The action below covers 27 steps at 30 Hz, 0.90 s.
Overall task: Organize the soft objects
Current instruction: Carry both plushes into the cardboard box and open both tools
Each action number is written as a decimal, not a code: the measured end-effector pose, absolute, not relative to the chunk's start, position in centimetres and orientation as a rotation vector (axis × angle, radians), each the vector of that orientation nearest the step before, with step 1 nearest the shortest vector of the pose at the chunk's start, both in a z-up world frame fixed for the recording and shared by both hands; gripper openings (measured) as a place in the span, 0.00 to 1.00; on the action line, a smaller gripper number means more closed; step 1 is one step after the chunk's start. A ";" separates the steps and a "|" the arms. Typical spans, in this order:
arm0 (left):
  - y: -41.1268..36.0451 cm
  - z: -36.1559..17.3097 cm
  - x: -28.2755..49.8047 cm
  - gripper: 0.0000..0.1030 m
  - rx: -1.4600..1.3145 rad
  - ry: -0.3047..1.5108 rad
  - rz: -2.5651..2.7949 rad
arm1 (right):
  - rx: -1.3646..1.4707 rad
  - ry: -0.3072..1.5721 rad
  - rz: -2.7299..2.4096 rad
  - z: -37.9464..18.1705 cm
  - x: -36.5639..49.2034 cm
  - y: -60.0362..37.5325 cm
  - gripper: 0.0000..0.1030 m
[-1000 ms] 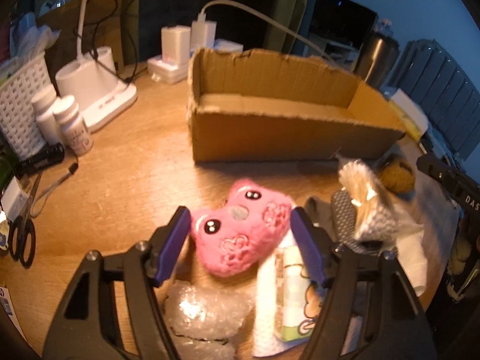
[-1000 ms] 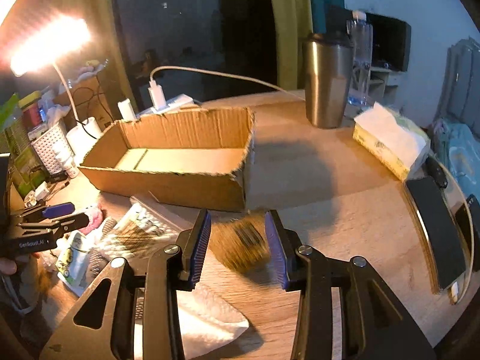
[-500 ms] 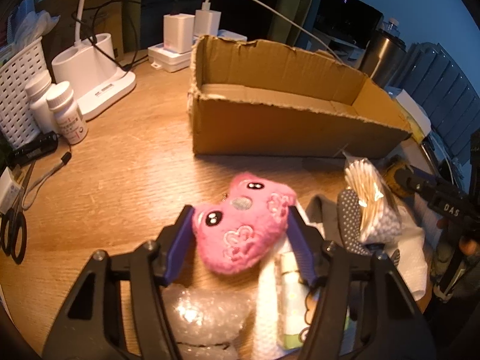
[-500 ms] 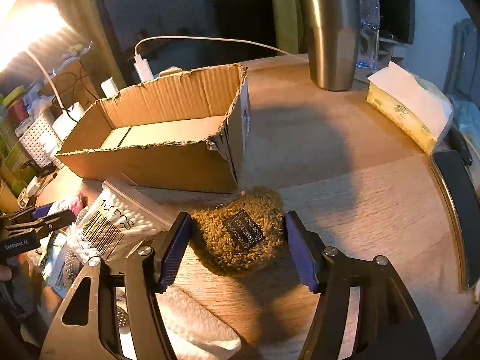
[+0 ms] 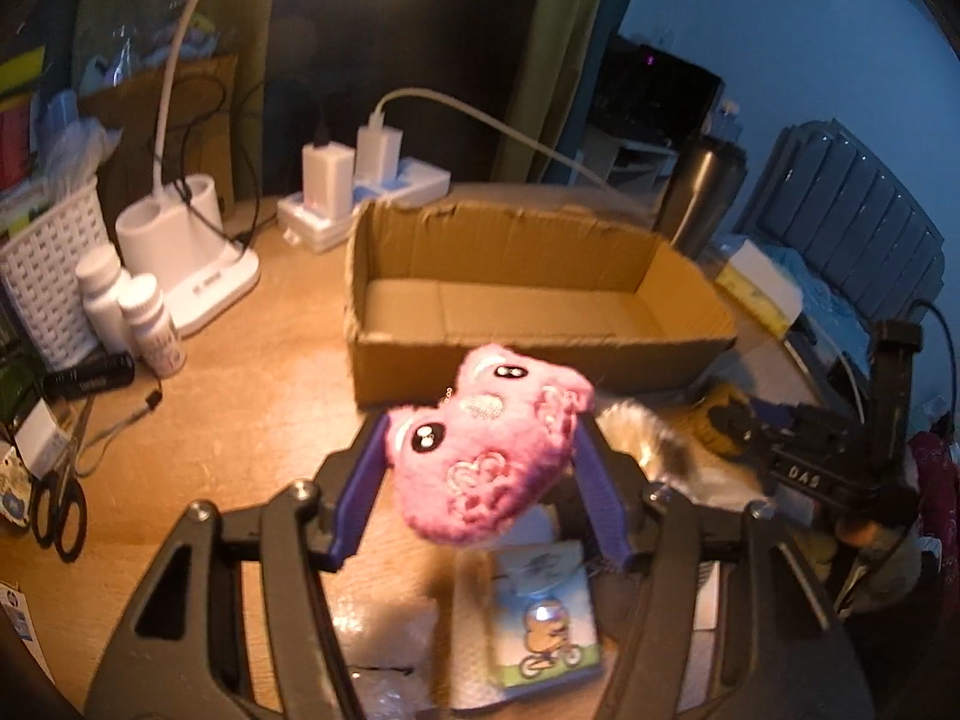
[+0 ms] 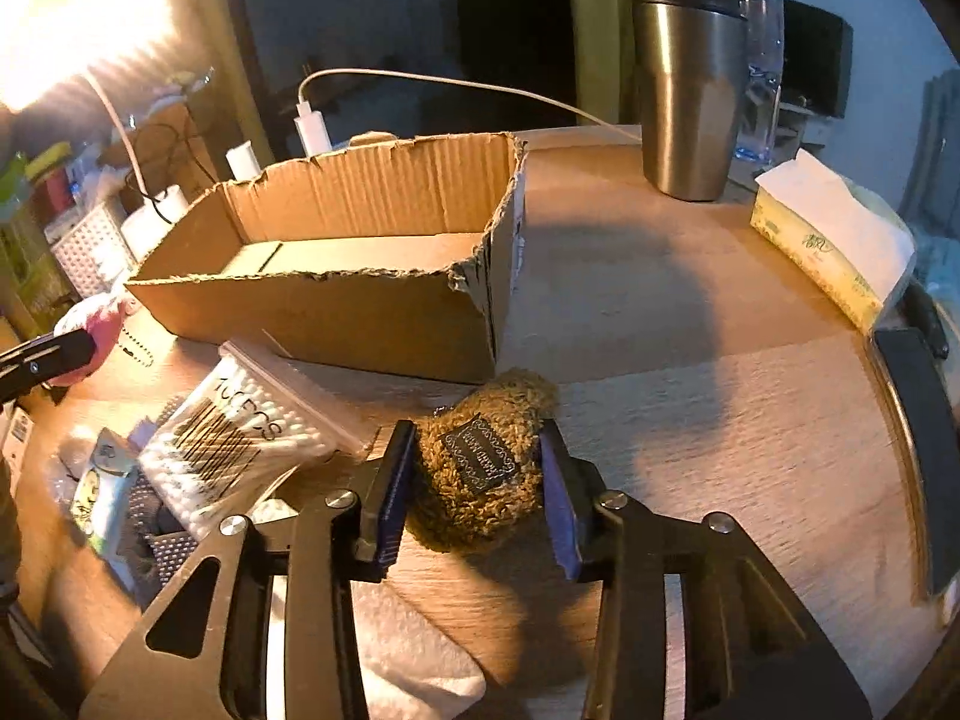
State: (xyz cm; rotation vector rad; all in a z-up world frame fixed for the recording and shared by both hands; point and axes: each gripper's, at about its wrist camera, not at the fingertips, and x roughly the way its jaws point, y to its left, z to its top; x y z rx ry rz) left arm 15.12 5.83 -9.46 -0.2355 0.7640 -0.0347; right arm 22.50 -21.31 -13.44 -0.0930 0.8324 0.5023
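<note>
The cardboard box [image 5: 528, 306] at the back of the bench [image 5: 240, 420] is empty, so none of the soft things has been put away yet. The left hand-held gripper [image 5: 480, 468] is clamped on the pink plush toy [image 5: 486, 450], its pads pressed into both flanks, and the toy hangs clear of the bench just short of the box's near wall. The right hand-held gripper [image 6: 477, 480] has just been closing and its pads now press the sides of the brown fuzzy pouch [image 6: 483, 462], which seems to rest on the bench close to the box's near corner; whether it has left the surface cannot be told. Left of the pouch lies a heap not yet dealt with: a packet of cotton swabs [image 6: 240, 444], a small printed tissue pack [image 5: 549, 618], a folded white cloth [image 6: 414, 660] and some bubble wrap [image 5: 390, 630]. By this look the work is at its beginning: two soft items are gripped, both have yet to go into the box, and the soft pieces in the heap remain to be sorted afterwards.
</note>
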 end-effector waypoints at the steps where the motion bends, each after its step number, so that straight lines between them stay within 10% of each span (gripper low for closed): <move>1: 5.7 -9.1 15.1 0.60 -0.236 0.753 -0.041 | -0.087 0.832 0.505 -13.4 22.4 -21.4 0.38; 27: 1.2 -4.7 18.3 0.60 -0.171 0.607 -0.053 | -0.071 0.586 0.636 -3.3 21.9 -21.3 0.39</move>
